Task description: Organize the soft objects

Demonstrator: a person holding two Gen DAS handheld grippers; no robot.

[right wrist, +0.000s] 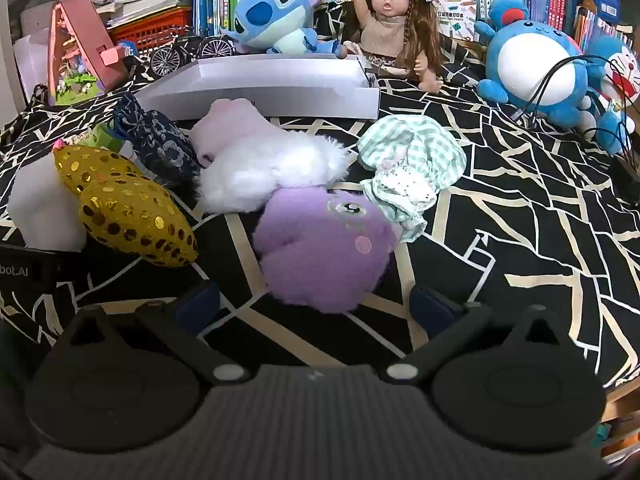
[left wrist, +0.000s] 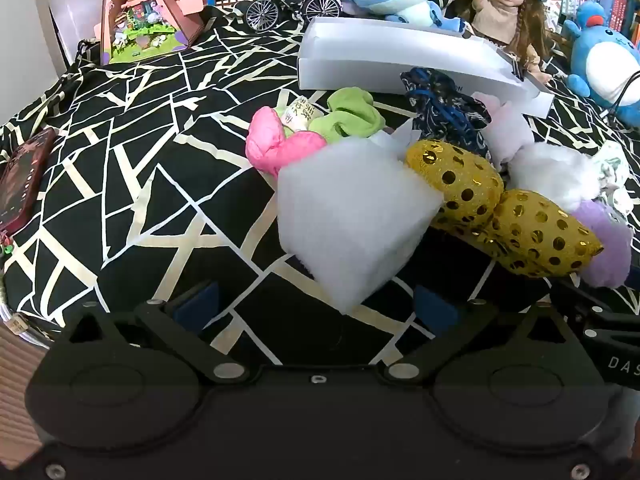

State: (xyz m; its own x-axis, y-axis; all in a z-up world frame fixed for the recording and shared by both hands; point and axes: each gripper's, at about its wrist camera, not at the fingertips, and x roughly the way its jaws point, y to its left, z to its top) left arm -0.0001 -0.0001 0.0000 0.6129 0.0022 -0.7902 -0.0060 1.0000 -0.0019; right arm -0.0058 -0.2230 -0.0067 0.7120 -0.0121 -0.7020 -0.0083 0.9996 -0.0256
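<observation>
1. Progress: by my reading nothing is sorted yet. The white tray (right wrist: pixel 256 92) looks empty from here, and the soft things lie in a loose heap on the black patterned surface (left wrist: pixel 140 184) between the tray and the two claws.
2. Left claw (left wrist: pixel 316 306): released, jaws spread wide, nothing between them. Just ahead of it, slightly right, stands a white foam block (left wrist: pixel 352 216), squared, matte and spongy.
3. Beyond the block, left of centre, sit a crumpled pink cloth (left wrist: pixel 276 144) and a green cloth (left wrist: pixel 352 114), both thin and bunched.
4. Ahead-right of the left claw lie two gold sequinned cushions (left wrist: pixel 516 216), plump and shiny, and behind them a dark blue drawstring pouch (left wrist: pixel 444 112).
5. Right claw (right wrist: pixel 316 306): also released and empty. Straight ahead, nearly at its tips, rests a purple plush (right wrist: pixel 320 240), rounded and fuzzy.
6. Further ahead lies white fluffy fur (right wrist: pixel 272 168); ahead-right, a rumpled green-checked cloth (right wrist: pixel 412 160).
</observation>
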